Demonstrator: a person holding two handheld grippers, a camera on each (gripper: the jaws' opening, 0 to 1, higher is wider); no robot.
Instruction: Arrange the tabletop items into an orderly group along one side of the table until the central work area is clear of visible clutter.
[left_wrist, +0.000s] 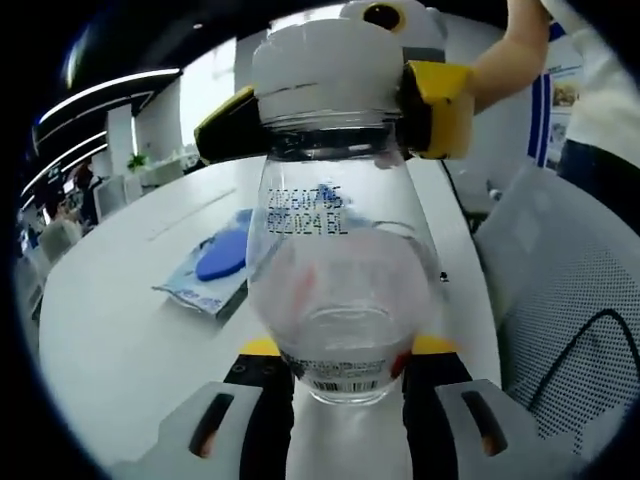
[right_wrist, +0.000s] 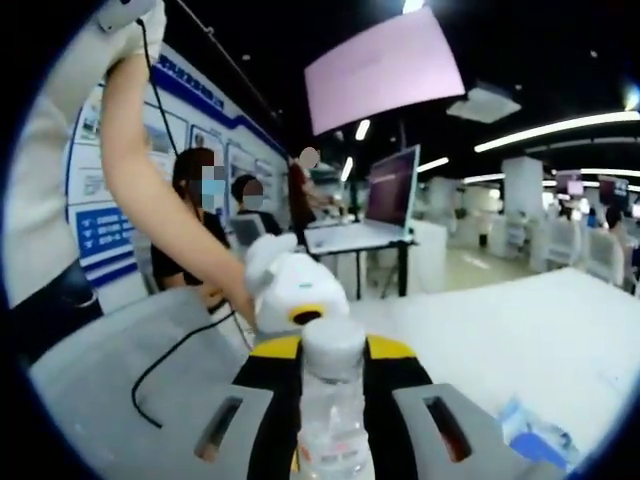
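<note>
Left gripper (left_wrist: 345, 395): grey plastic jaws with black and yellow inner pads, pinching the lower body of a water bottle (left_wrist: 340, 270) from both sides. The bottle rises between the jaws towards the lens, base end nearest, cap end furthest.

Right gripper (left_wrist: 340, 115), seen in the left gripper view: yellow-padded black jaws pressed on either side of the bottle's neck just beneath the white cap (left_wrist: 325, 55). In the right gripper view the same gripper (right_wrist: 332, 385) shows yellow and black pads closing on the bottle (right_wrist: 330, 420) below its cap (right_wrist: 330, 345).

Hold, judged: two grips on one bottle, base and neck, suggest it is being steadied or passed between grippers, carried above the table rather than resting on it.

Water bottle: clear thin-walled plastic, rounded shoulder tapering to a ridged neck; printed date code in dark characters on the shoulder; barcode label near the base; smooth white screw cap. Contents cannot be told.

Table (left_wrist: 130, 320): smooth white top, broad and curved at the edge.

Packet (left_wrist: 215, 265): flat, glossy, pale with a blue oval patch, lying on the table beyond the bottle, well apart from it; not yet grouped, by the look of it.

Chair (left_wrist: 560, 290): grey mesh back, beside the table, black cable (left_wrist: 580, 350) draped on it.

Background: office, laptop (right_wrist: 385, 200) on a desk, seated people.
</note>
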